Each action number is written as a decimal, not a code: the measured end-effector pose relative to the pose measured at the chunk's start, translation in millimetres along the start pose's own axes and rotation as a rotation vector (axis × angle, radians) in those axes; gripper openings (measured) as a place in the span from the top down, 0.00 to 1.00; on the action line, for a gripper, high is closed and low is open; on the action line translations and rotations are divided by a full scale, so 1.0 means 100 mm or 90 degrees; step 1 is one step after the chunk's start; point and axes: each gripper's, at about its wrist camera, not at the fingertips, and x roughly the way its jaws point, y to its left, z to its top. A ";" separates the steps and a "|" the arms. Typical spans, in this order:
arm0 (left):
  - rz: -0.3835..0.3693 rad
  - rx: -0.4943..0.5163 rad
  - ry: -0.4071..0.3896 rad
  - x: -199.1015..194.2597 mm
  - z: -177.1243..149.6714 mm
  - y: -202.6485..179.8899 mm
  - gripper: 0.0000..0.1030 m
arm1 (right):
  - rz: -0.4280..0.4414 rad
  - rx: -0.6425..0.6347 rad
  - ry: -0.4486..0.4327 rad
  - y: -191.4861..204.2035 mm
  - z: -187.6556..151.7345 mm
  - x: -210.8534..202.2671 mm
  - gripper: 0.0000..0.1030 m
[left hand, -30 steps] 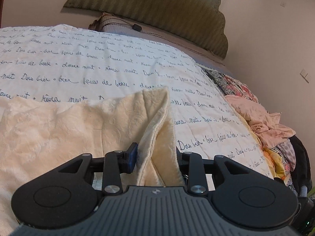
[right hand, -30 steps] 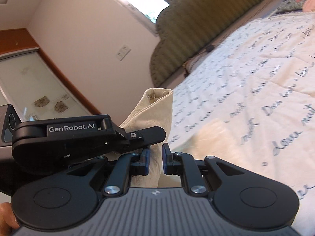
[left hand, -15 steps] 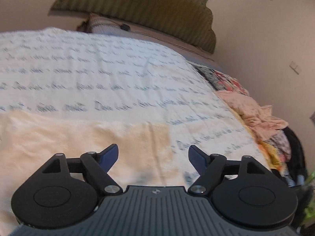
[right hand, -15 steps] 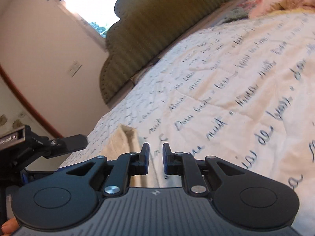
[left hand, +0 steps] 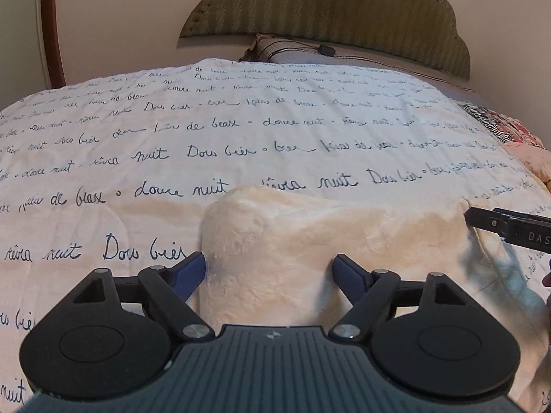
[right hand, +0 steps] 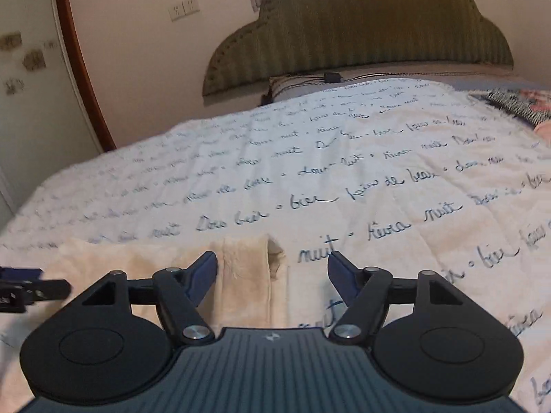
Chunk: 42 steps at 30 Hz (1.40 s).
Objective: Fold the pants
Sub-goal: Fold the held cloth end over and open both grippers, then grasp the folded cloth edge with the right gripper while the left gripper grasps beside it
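Both my left gripper (left hand: pixel 268 268) and right gripper (right hand: pixel 272 268) have just spread wide, dropping the folded cream pants (left hand: pixel 330 237) at six o'clock on the bedspread (left hand: pixel 241 130); next I'd regrip for another fold.

I am holding my left gripper (left hand: pixel 268 270) angled down, its jaws spread wide after just opening, nothing pinched. My right gripper (right hand: pixel 272 268) is tilting down beside it, jaws just sprung apart, pads (right hand: pixel 203 273) gripping nothing.
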 end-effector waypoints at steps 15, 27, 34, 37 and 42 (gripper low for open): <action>0.045 -0.056 -0.016 0.23 0.28 0.36 0.14 | 0.137 -0.127 0.004 0.84 -0.22 -0.50 0.25; 0.041 -0.067 -0.055 -0.23 0.05 0.50 0.16 | 0.167 -0.153 -0.020 1.32 -0.57 -0.81 0.25; 0.012 -0.033 -0.009 -0.49 -0.39 0.56 0.16 | 0.197 -0.296 0.045 2.10 -1.02 -0.67 0.25; -0.003 -0.024 -0.009 -0.60 -0.58 0.60 0.16 | 0.166 -0.326 0.034 2.15 -1.15 -0.68 0.24; -0.123 -0.096 0.013 -0.73 -0.73 0.75 0.16 | 0.156 -0.278 0.024 1.97 -1.08 -0.86 0.24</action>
